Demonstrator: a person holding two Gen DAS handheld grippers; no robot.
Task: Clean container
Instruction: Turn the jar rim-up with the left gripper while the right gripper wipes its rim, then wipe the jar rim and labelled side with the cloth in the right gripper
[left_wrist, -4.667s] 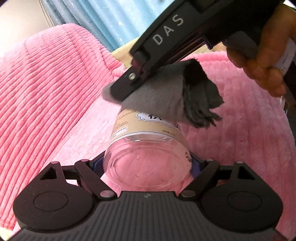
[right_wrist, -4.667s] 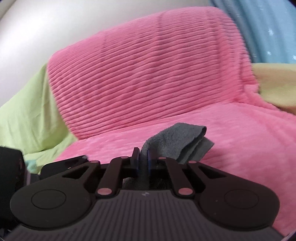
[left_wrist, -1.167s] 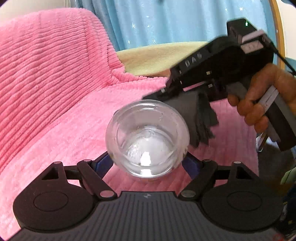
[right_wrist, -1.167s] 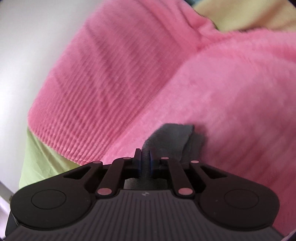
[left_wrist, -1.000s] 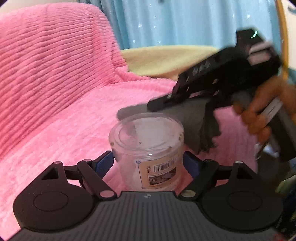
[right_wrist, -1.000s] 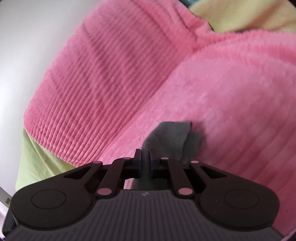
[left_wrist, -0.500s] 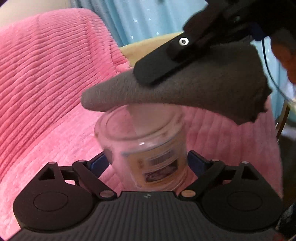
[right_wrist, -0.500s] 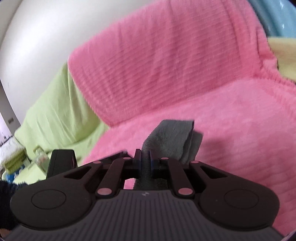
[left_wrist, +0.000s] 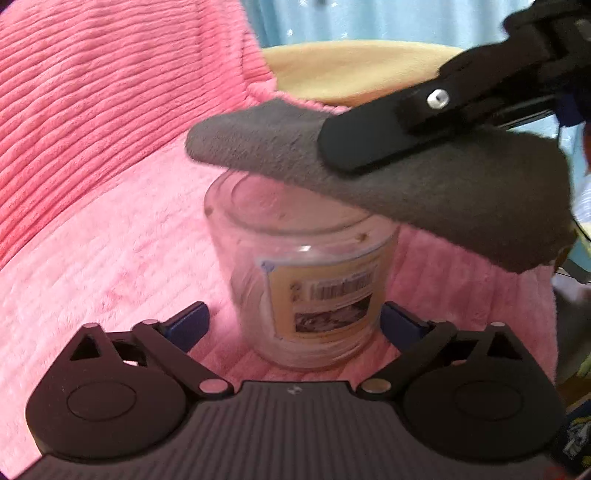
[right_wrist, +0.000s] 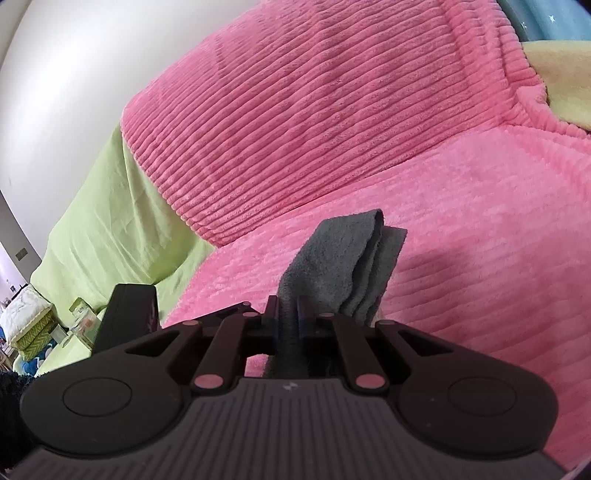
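The cloth (left_wrist: 424, 184) hid the jar's (left_wrist: 303, 273) far rim, and blur made the label unreadable. The left gripper (left_wrist: 295, 325) stood wide, fingers clear of the jar on the pink blanket (left_wrist: 110, 240). Only the right view showed the right gripper (right_wrist: 286, 317) pinching the cloth (right_wrist: 343, 258) (jar unseen there).
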